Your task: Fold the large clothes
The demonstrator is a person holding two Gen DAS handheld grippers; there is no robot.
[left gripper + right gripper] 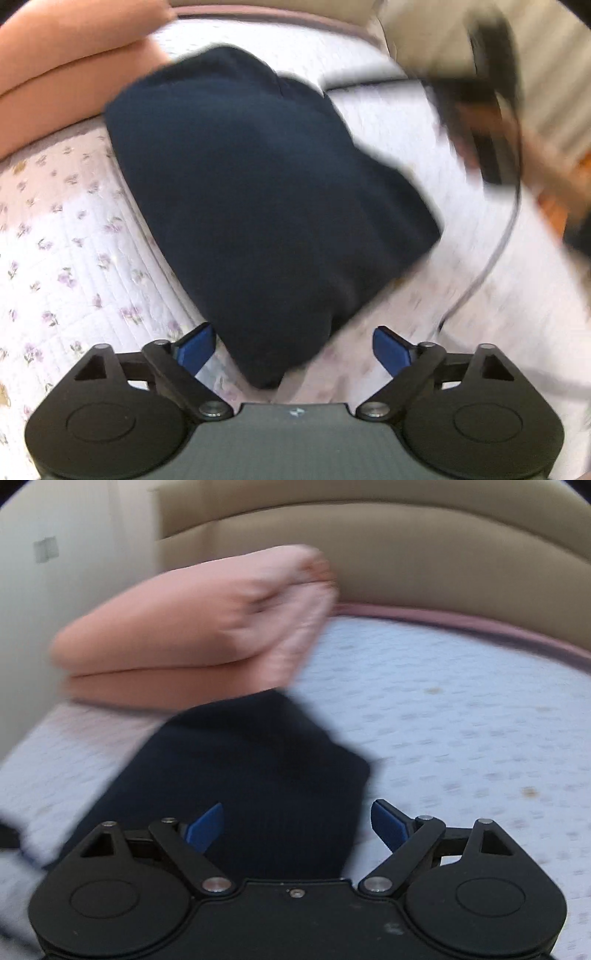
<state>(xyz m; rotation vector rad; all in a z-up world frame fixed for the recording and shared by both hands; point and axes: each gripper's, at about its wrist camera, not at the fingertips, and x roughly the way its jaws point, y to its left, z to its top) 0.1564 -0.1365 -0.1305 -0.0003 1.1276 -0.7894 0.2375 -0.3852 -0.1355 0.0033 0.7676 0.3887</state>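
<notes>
A dark navy garment (258, 192) lies folded in a compact bundle on the floral bedspread (66, 258). My left gripper (293, 350) is open and empty, its blue fingertips (195, 347) either side of the bundle's near corner, above it. The right gripper shows blurred at the upper right of the left wrist view (480, 122). In the right wrist view the navy garment (258, 775) lies just ahead, and my right gripper (297, 825) is open and empty over its near edge.
A folded salmon-pink blanket (192, 638) lies on the bed beyond the garment, also in the left wrist view (66, 66). A beige padded headboard (406, 554) runs along the far side. A dark cable (495, 254) trails at the right.
</notes>
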